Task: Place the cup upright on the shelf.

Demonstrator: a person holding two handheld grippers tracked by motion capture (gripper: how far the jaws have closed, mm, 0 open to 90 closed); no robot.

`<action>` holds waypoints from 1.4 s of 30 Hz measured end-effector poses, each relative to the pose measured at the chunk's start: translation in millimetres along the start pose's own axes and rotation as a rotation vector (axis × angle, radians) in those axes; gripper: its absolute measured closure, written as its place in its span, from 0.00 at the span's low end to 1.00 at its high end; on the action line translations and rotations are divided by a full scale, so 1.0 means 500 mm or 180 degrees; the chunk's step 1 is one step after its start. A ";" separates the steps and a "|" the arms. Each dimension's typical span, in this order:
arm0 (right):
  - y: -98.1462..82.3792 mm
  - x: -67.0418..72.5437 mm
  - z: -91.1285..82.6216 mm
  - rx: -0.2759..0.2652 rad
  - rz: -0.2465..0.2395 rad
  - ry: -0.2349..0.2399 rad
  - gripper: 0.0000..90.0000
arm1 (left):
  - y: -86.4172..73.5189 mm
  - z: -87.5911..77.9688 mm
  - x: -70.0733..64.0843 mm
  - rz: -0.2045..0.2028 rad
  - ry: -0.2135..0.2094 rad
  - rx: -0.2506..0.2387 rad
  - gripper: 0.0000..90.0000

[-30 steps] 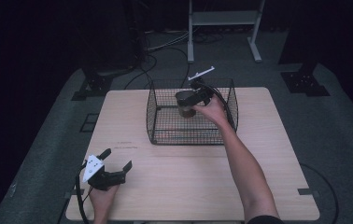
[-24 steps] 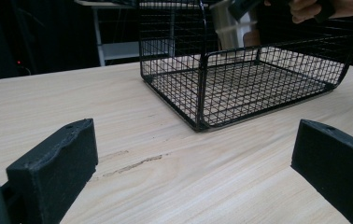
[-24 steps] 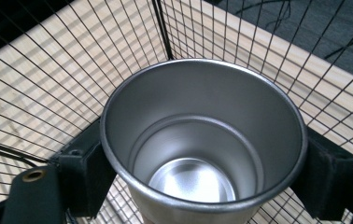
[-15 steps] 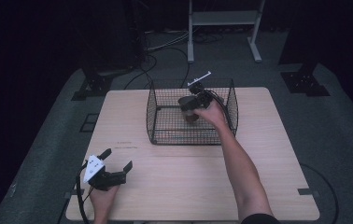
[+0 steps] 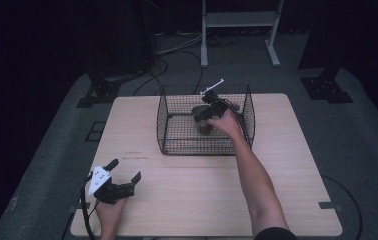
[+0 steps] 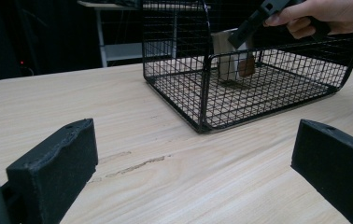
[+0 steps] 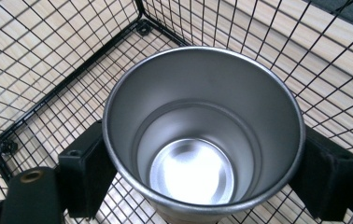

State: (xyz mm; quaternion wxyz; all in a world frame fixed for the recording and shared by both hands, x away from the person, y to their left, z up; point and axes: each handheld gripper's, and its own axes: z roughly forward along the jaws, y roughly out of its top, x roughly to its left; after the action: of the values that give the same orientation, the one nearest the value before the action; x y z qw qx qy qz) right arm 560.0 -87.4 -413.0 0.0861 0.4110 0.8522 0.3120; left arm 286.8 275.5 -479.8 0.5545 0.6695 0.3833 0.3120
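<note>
While clamped by the right gripper [image 7: 202, 172], smooth steel cup [image 7: 202, 135], black wire basket [image 7: 48, 84], left gripper [image 6: 198, 172] wide open, empty.

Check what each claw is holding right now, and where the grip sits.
Right claw grips the steel cup by its outer wall, a jaw on each side, inside the wire basket. Left claw holds nothing, jaws open.

Light wood surface [image 5: 187, 200]; black wire basket [image 5: 177, 135] sits on it near far edge, centre. Left gripper [image 5: 122, 181] rests at near-left corner.
</note>
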 end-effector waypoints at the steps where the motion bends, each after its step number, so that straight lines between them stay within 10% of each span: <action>1: -0.001 0.000 0.000 0.0014 -0.0005 0.0000 0.19 | 0.000 0.000 0.000 0.0000 0.0001 -0.0002 0.00; 28: -0.001 0.012 -0.010 0.0084 -0.0060 0.0042 0.15 | -0.001 -0.004 0.000 -0.0018 0.0005 -0.0016 0.00; 42: -0.013 -0.004 -0.054 -0.0197 0.0064 0.0092 0.14 | 0.000 -0.001 -0.003 0.0011 0.0012 0.0001 0.00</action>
State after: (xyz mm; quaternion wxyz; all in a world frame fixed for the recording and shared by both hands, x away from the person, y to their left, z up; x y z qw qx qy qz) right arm 546.2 -104.2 -395.7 0.0833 0.4122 0.8391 0.3451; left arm 285.6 274.7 -479.8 0.5532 0.6696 0.3832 0.3142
